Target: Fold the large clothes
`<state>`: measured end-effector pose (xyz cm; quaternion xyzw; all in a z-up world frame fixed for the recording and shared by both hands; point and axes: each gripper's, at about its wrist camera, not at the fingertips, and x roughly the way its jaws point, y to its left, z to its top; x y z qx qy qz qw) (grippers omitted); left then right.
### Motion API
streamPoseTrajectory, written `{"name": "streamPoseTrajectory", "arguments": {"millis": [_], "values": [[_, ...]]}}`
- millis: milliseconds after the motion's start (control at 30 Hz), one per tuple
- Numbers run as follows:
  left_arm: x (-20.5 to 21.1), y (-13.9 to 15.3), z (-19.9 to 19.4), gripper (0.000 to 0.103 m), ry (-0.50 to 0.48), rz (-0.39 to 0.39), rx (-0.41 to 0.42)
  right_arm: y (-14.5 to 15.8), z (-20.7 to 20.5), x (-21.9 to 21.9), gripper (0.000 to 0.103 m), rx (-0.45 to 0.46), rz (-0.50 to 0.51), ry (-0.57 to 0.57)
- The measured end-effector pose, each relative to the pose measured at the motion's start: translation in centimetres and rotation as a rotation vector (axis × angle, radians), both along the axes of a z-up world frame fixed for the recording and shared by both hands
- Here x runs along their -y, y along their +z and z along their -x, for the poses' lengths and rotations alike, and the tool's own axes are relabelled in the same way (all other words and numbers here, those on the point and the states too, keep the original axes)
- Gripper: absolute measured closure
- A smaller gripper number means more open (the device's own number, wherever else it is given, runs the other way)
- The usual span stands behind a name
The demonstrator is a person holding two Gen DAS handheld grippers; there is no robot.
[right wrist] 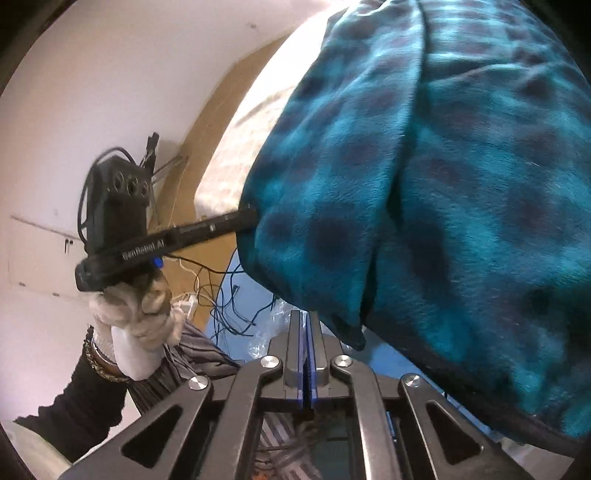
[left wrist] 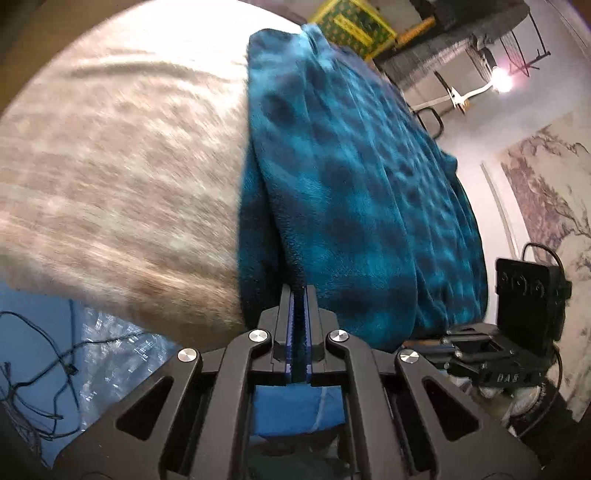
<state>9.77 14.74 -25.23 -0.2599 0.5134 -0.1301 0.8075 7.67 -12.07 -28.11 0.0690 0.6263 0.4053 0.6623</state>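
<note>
A teal and dark-blue mottled fleece garment (left wrist: 351,184) lies bunched along the right side of a beige patterned bed cover (left wrist: 110,166). My left gripper (left wrist: 298,290) is shut on the garment's near edge, and dark fleece shows between its pads. In the right wrist view the same garment (right wrist: 461,184) fills the upper right, and the left gripper (right wrist: 249,216), held by a gloved hand (right wrist: 136,314), bites into its left edge. My right gripper (right wrist: 303,317) is shut just below the garment's hanging corner, with no cloth between its pads.
Loose dark cables (left wrist: 37,369) and crinkled clear plastic (left wrist: 110,350) lie on a blue floor by the bed's near edge. A yellow-green box (left wrist: 351,26), a bright lamp (left wrist: 502,79) and a tree mural (left wrist: 546,203) stand beyond the bed.
</note>
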Motion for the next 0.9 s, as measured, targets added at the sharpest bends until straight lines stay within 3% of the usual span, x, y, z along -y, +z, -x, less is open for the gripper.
{"name": "streamPoseTrajectory", "arguments": {"millis": [67,100,133,200,233,267,400,600,633,667,733,833,900], "values": [[0.0,0.5,0.5,0.101,0.014,-0.045,0.034,0.9,0.4,-0.8,0.09,0.071,0.05,0.028],[0.0,0.6,0.8,0.101,0.023,-0.064,0.046,1.4,0.6,-0.8,0.081,0.1,0.07,0.04],[0.0,0.6,1.1,0.097,0.029,-0.074,0.045,2.4,0.7,-0.8,0.065,0.134,0.082,0.047],[-0.3,0.4,1.4,0.076,0.038,-0.06,0.038,4.0,0.9,-0.5,0.065,0.186,0.068,0.046],[-0.6,0.3,1.5,0.054,0.049,-0.05,0.045,5.0,0.9,-0.3,0.065,0.211,0.059,0.045],[-0.8,0.2,1.7,0.048,0.069,-0.044,0.058,5.9,0.8,-0.2,0.064,0.235,0.048,0.039],[-1.1,-1.1,0.8,0.048,0.086,-0.022,0.024,9.8,-0.6,0.2,0.053,0.335,0.009,-0.009],[-1.0,-2.1,0.6,0.048,0.067,0.035,0.013,13.8,-5.9,-0.5,0.052,0.404,-0.028,-0.098],[-1.2,-2.2,0.5,0.052,0.07,0.05,0.011,13.8,-6.3,-0.9,0.051,0.406,-0.032,-0.108],[-1.4,-2.4,0.4,0.066,0.071,0.076,0.004,13.9,-7.2,-1.3,0.05,0.406,-0.037,-0.118],[-1.5,-3.1,0.3,0.081,0.065,0.113,-0.021,14.0,-8.9,-2.1,0.049,0.412,-0.034,-0.134],[-1.6,-3.0,0.3,0.095,0.054,0.145,-0.011,13.6,-11.4,-4.1,0.049,0.413,-0.012,-0.149],[-1.7,-2.6,0.4,0.096,0.058,0.177,0.003,13.0,-13.3,-5.4,0.049,0.394,-0.001,-0.155]]}}
